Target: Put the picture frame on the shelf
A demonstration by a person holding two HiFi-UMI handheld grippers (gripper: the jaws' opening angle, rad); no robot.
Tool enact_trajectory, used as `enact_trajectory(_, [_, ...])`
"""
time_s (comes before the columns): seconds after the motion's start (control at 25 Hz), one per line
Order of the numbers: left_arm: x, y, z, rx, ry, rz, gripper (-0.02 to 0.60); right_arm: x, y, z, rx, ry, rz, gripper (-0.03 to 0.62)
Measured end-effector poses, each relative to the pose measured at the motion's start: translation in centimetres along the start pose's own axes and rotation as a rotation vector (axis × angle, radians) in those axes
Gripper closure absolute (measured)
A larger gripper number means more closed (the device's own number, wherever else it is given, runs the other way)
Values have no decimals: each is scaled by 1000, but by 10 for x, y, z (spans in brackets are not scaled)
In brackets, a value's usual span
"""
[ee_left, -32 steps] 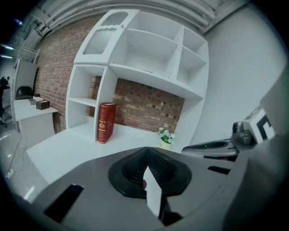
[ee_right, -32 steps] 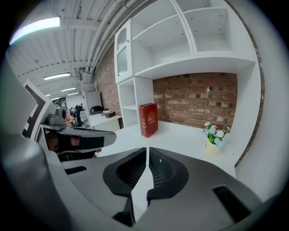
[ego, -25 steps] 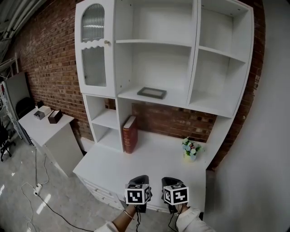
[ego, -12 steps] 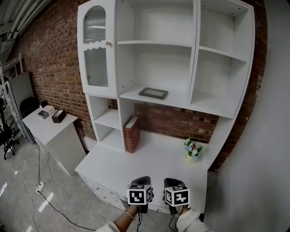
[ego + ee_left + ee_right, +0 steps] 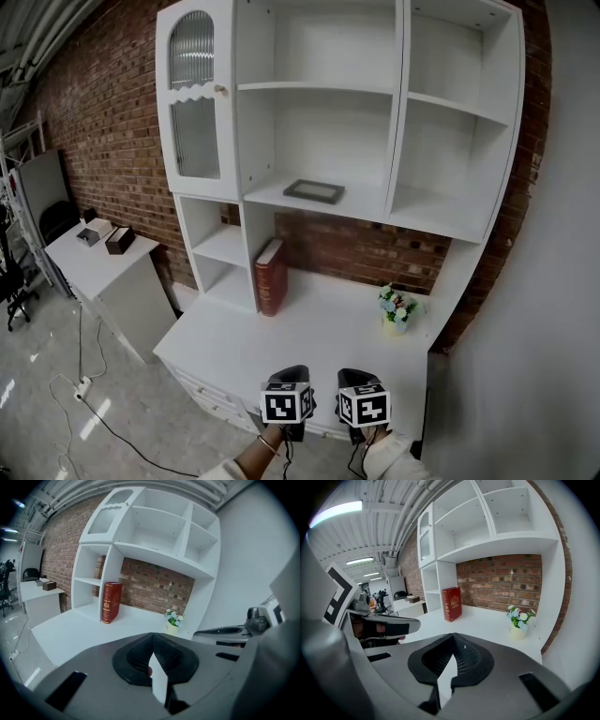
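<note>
The dark picture frame (image 5: 314, 191) lies flat on the middle shelf of the white shelf unit (image 5: 403, 220), above the desk. Both grippers are far below it, side by side over the desk's front edge. My left gripper (image 5: 292, 371) (image 5: 152, 637) is shut, its tips meeting with nothing between them. My right gripper (image 5: 350, 374) (image 5: 452, 637) is likewise shut and holds nothing. In each gripper view the other gripper shows at the side.
A red book (image 5: 270, 277) stands upright on the white desk (image 5: 234, 347) against the shelf's divider. A small flower pot (image 5: 396, 309) sits at the desk's right back. A glass-door cabinet (image 5: 195, 98) is upper left. A white side table (image 5: 94, 267) with a dark box (image 5: 118, 240) stands left; a cable (image 5: 94, 412) lies on the floor.
Only the head view has shifted a little. Both grippers stay at the desk's front edge, and the frame lies where it was.
</note>
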State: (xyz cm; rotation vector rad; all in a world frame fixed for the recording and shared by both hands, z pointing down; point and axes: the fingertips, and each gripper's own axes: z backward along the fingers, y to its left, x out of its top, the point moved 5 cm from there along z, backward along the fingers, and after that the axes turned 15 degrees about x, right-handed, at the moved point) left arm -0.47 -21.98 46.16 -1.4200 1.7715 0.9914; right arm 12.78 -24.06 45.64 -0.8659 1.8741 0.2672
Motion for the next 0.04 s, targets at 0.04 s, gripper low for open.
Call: enact_trajectory(0.04, [0, 0, 0, 0, 0, 2, 574, 0, 0, 0, -2, 1, -1, 569])
